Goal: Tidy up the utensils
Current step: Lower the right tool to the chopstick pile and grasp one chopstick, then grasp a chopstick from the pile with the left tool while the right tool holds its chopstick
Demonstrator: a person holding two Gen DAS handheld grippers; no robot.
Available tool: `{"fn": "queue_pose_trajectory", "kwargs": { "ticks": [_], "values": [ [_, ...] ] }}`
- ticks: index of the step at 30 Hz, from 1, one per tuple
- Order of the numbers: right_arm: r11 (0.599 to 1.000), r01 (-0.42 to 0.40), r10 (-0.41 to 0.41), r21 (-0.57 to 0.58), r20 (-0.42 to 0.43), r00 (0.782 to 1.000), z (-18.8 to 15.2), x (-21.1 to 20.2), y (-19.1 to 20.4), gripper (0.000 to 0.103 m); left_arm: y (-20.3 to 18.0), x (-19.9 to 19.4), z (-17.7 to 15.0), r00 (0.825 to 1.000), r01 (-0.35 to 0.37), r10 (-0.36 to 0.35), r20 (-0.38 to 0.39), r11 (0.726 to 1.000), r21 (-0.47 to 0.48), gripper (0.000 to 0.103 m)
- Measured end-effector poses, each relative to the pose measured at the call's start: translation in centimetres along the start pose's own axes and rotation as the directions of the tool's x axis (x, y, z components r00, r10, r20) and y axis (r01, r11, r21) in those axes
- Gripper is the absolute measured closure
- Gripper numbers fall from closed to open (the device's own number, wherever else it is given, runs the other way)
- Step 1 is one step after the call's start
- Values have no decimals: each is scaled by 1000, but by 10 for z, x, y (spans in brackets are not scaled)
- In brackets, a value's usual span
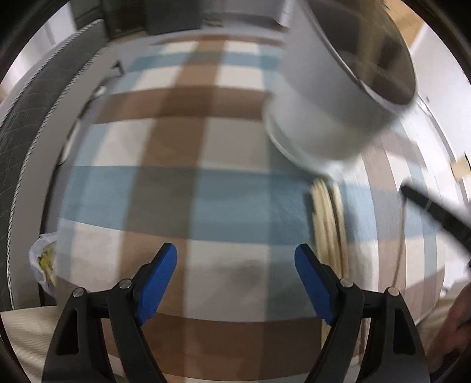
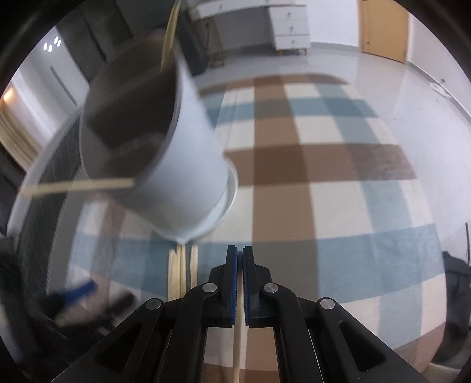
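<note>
A white cylindrical utensil holder (image 1: 338,97) stands on a checked cloth at the upper right of the left wrist view, blurred by motion. In the right wrist view the holder (image 2: 176,165) is at the upper left with chopsticks (image 2: 88,185) sticking out of it. More wooden chopsticks (image 1: 326,224) lie on the cloth below the holder and also show in the right wrist view (image 2: 179,271). My left gripper (image 1: 235,265) is open and empty above the cloth. My right gripper (image 2: 240,256) is shut on a single chopstick (image 2: 237,347) that passes down between the pads.
The checked cloth (image 1: 176,182) in blue, brown and white covers the table. A crumpled plastic wrapper (image 1: 44,259) lies at the cloth's left edge. A dark mesh chair back (image 1: 35,117) stands at the left. A white drawer unit (image 2: 288,26) and wooden door (image 2: 382,26) stand far off.
</note>
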State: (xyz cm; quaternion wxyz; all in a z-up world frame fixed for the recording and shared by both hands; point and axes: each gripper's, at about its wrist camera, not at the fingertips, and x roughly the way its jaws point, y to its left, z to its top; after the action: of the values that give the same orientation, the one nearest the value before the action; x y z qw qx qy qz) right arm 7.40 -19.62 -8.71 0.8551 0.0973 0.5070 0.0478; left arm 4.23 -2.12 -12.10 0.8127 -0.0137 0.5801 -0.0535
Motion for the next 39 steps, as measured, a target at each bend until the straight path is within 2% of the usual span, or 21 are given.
{"fn": "queue_pose_trajectory", "kwargs": {
  "ticks": [3,7,14,26,28,29,30,31,33,35,39],
  "values": [
    [998,-21,17,52,81,997,6,-24,-12,100,-11,5,-3,1000,-7,8,-14,999,35,24],
    [993,-52,37,106,132,991,13,-39,-26,100,-16,11,-5,999,-21,22,-33,999,34,24],
    [993,-64,49,102,149,988,14,-47,-31,100,-27,9,-1,999,2,-1,-33,1000,21,24],
    [996,-53,40,66,177,983,11,-59,-26,100,-49,13,4,995,-85,89,-33,991,100,24],
    [996,-54,41,72,177,983,11,-59,-27,100,-54,14,4,995,-91,95,-35,989,120,29],
    [996,-55,41,74,176,984,11,-59,-27,100,-57,13,4,995,-85,90,-39,988,126,36],
    [996,-56,42,74,177,983,11,-59,-28,100,-58,12,5,996,-76,82,-44,989,127,49],
    [996,-56,42,72,178,983,11,-59,-27,100,-59,11,5,996,-62,68,-48,989,131,57],
    [997,-53,40,64,183,982,11,-61,-25,100,-65,9,6,997,-62,70,-46,987,151,91],
    [997,-56,44,60,186,982,11,-63,-24,100,-73,12,8,997,-60,68,-48,986,156,100],
    [998,-39,26,52,216,976,10,-71,-22,100,-73,14,13,997,-55,62,-45,989,134,102]
  ]
}}
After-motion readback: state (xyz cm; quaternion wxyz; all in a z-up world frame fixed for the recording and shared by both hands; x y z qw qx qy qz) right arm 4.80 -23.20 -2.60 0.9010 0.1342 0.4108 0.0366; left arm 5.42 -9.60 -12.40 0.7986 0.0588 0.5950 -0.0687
